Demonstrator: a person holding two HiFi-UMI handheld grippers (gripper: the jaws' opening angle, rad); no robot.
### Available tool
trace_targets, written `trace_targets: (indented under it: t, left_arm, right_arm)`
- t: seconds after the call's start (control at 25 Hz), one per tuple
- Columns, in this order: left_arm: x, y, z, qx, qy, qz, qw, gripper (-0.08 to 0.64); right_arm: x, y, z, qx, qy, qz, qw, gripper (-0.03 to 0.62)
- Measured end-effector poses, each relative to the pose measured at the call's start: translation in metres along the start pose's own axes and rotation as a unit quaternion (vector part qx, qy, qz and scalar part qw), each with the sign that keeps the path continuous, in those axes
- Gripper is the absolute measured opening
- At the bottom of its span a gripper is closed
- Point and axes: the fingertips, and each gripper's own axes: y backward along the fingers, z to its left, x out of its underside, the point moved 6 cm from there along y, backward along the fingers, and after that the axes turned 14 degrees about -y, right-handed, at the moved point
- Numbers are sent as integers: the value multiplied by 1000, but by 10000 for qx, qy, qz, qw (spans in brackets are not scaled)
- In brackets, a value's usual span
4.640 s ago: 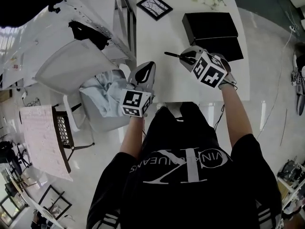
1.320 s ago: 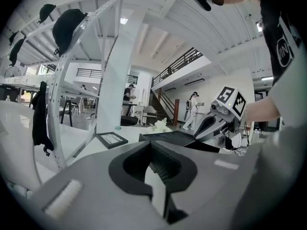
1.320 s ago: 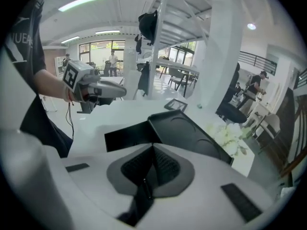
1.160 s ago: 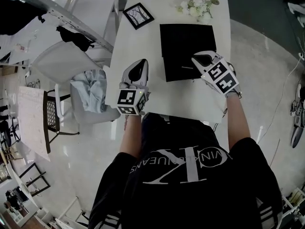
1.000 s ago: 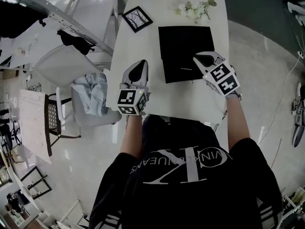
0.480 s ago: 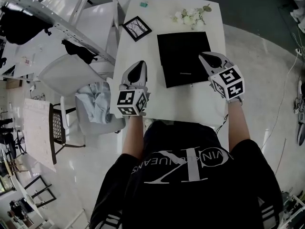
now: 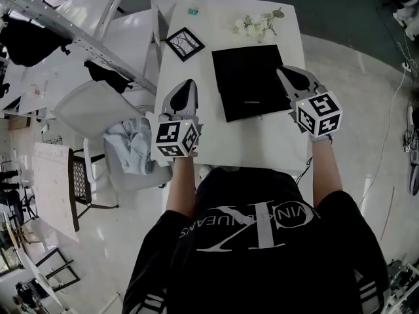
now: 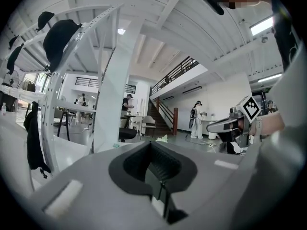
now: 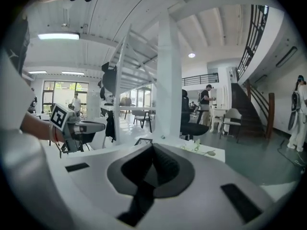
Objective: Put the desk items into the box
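Observation:
A flat black box [image 7: 251,81] lies on the white table [image 7: 262,142], its top dark and closed-looking, with a lower layer offset toward me. My right gripper [image 7: 285,73] hovers at the box's right edge, shut and holding nothing. My left gripper [image 7: 190,84] is over bare table left of the box, also shut and holding nothing. A framed picture [image 7: 184,43], a sprig of white flowers [image 7: 254,23] and a small teal item [image 7: 192,10] lie at the table's far side. In the gripper views the left gripper [image 8: 152,145] and right gripper [image 9: 152,147] show their jaws pressed together.
A white chair [image 7: 98,103] with crumpled cloth [image 7: 134,149] stands left of the table beside a white metal rack [image 7: 78,31]. From the left gripper view I see the other gripper [image 8: 240,121]; the right gripper view shows the left one [image 9: 72,126] and the frame [image 9: 141,141].
My right gripper has drawn back from over the black box to its right edge. The left gripper has barely moved. The head camera has risen, showing more of the table.

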Motion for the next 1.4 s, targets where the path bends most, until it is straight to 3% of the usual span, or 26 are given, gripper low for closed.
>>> trace_targets:
  t: [0.8, 1.4]
  left_arm:
    - [-39, 1, 15, -234, -394, -404, 9981, -5]
    - [-63, 8, 22, -452, -563, -689, 9950, -6]
  right_arm:
    - [-35, 14, 0, 237, 33, -1017, 9945, 14]
    - [-42, 18, 1, 288, 69, -1315, 9909, 14]
